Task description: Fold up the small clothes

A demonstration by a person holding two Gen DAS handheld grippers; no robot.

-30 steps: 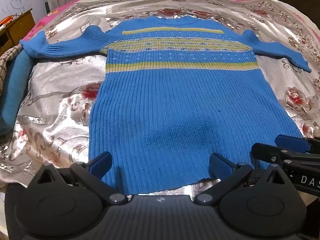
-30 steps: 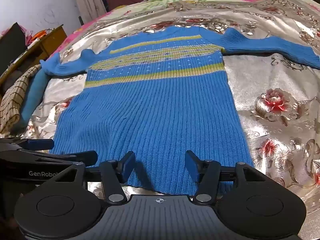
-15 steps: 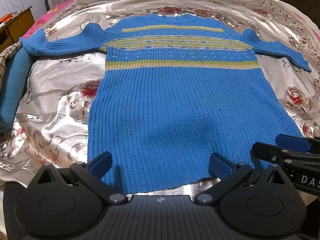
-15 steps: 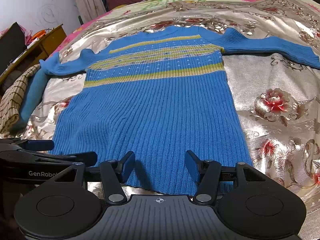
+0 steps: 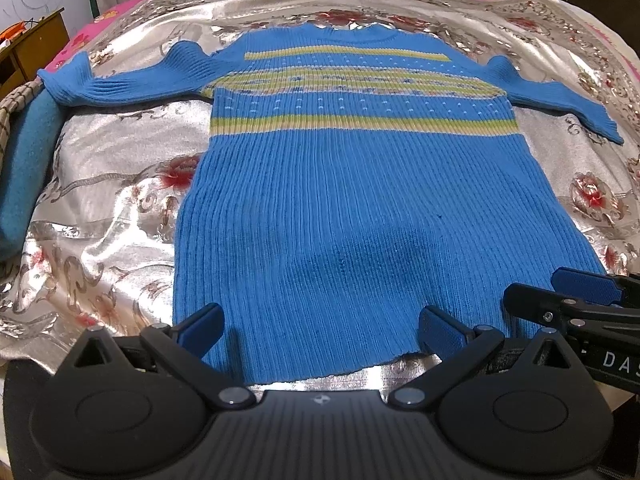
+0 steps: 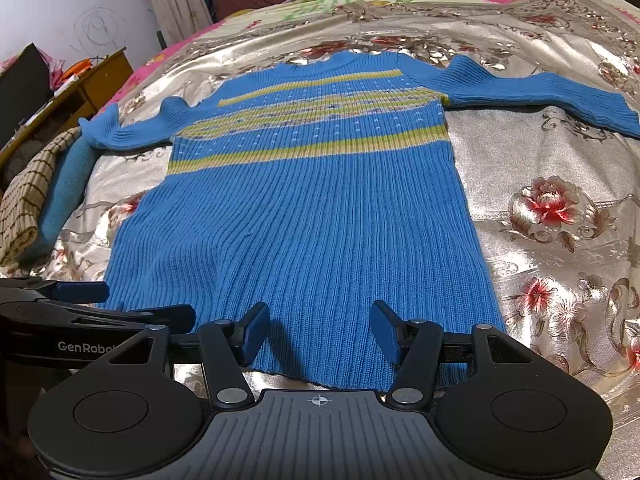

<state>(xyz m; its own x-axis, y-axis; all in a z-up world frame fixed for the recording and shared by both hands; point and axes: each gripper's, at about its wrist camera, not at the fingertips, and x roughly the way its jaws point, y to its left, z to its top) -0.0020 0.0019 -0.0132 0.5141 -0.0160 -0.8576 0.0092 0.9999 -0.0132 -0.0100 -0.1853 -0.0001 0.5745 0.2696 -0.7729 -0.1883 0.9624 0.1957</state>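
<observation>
A blue ribbed sweater point(image 5: 360, 200) with yellow-green stripes across the chest lies flat on the bed, sleeves spread out to both sides, hem nearest me. It also shows in the right wrist view point(image 6: 312, 208). My left gripper point(image 5: 320, 326) is open and empty, hovering just above the hem, its fingers wide apart. My right gripper point(image 6: 318, 332) is open and empty, also just above the hem, to the right of the left one. The right gripper shows in the left wrist view point(image 5: 568, 300) and the left gripper in the right wrist view point(image 6: 100, 304).
A shiny silver floral bedspread point(image 5: 112, 208) covers the bed. A teal cloth point(image 5: 24, 176) and a checked cloth point(image 6: 24, 200) lie at the left edge. A wooden desk point(image 6: 92, 80) stands beyond the bed's left side.
Both views have drifted slightly back and up from the sweater. The sweater lies as before and both grippers stay open.
</observation>
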